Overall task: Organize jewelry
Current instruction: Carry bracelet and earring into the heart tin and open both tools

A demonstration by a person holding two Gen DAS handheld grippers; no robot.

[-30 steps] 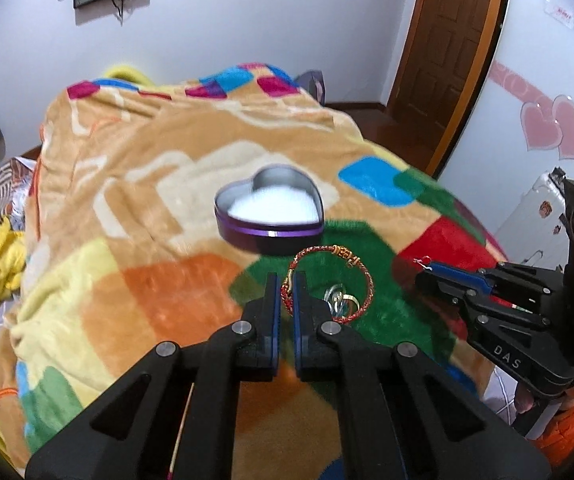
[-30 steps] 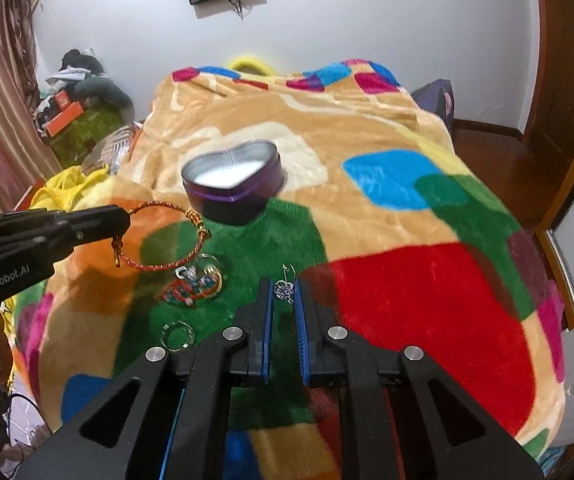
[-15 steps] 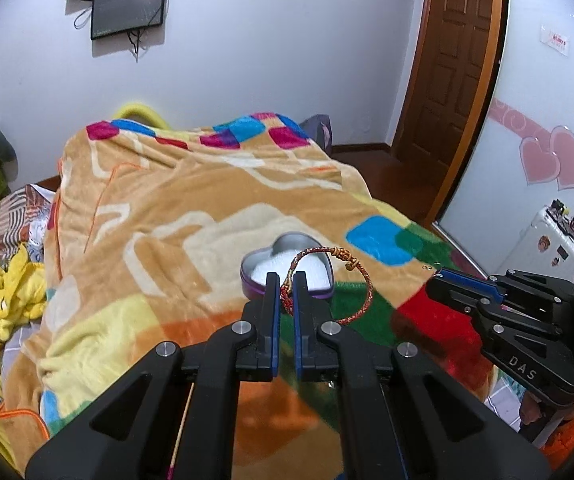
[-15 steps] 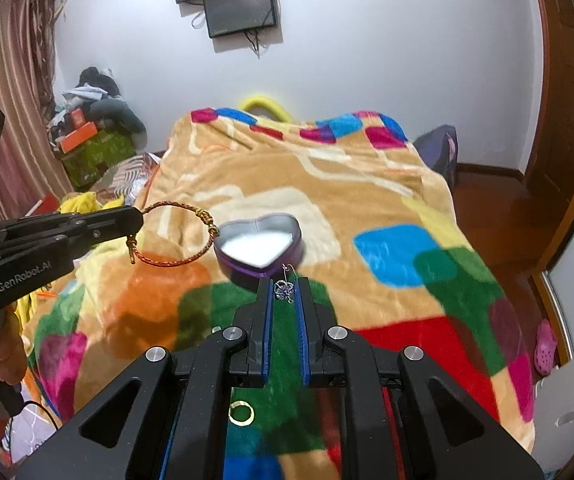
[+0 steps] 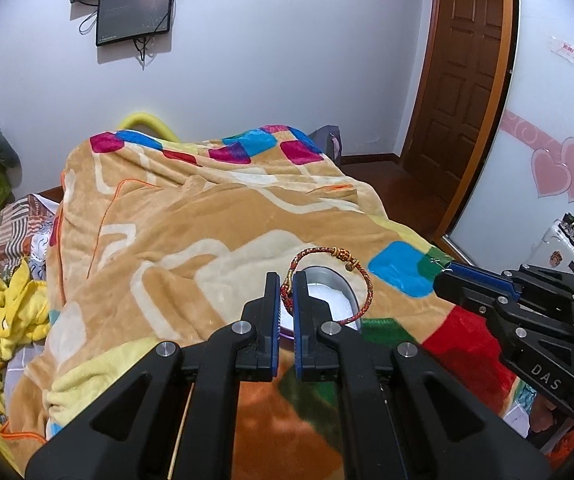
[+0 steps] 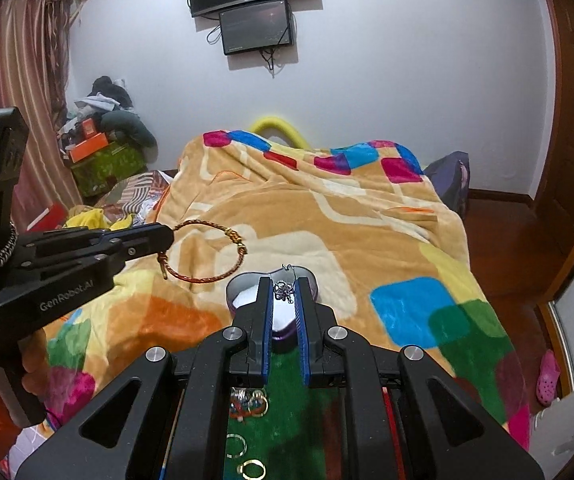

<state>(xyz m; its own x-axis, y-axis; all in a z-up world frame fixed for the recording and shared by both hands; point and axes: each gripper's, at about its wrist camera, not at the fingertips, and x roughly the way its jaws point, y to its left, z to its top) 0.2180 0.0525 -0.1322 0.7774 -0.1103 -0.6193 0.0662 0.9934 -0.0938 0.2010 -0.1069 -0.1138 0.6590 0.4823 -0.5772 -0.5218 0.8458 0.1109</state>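
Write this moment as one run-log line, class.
left tool: shut on red braided bracelet | right tool: shut on small silver earring | heart-shaped tin: open, on blanket, below both tools

Both grippers are matte black plastic with blue-lined fingers and silver round screws at the joints. The left gripper point(image 6: 167, 236) bears white "GenRobot.AI" lettering and a black-and-white braided cord; the right gripper point(image 5: 445, 276) reads "DAS".
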